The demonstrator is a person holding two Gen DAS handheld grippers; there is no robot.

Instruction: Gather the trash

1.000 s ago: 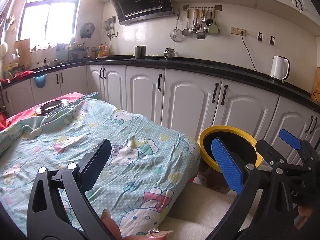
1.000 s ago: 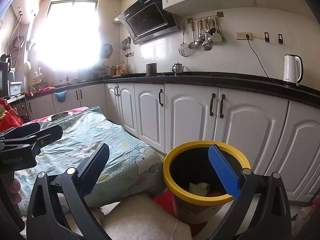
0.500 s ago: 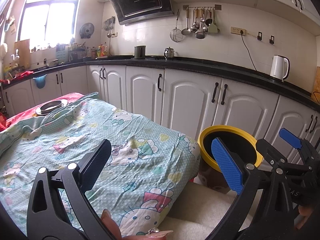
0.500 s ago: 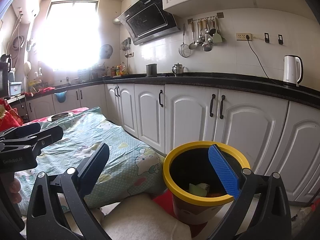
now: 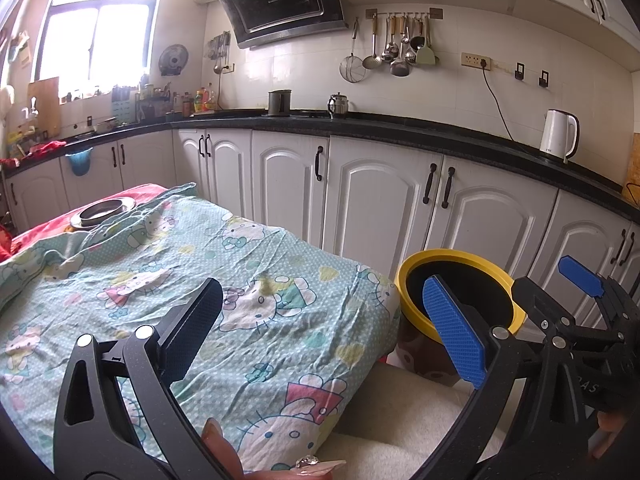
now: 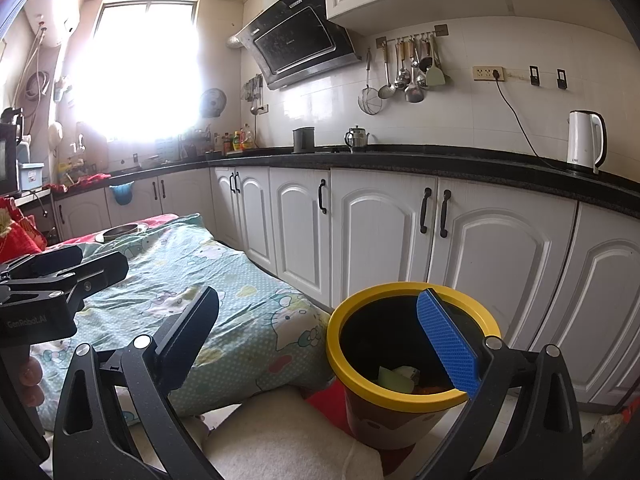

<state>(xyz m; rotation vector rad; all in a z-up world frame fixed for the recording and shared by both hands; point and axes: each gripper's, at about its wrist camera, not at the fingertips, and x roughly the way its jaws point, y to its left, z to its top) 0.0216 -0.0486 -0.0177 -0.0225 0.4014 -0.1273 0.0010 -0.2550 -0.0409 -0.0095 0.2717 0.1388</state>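
A yellow-rimmed trash bin [image 6: 404, 398] stands on the floor by the white cabinets; it also shows in the left wrist view [image 5: 440, 258]. Pale paper scraps [image 6: 396, 376] lie inside it. My right gripper [image 6: 320, 332] is open and empty, held just above and before the bin. My left gripper [image 5: 324, 328] is open and empty, held over the near edge of the cartoon-print cloth [image 5: 200, 280]. The right gripper's blue pads also show at the right of the left wrist view [image 5: 580, 276]. No loose trash shows on the cloth.
The cloth covers a table [image 6: 168, 280] left of the bin. A metal dish [image 5: 102, 210] sits at its far end on a red cover. A cream cushion [image 6: 280, 436] lies at the bottom. A white kettle [image 6: 584, 140] stands on the black counter.
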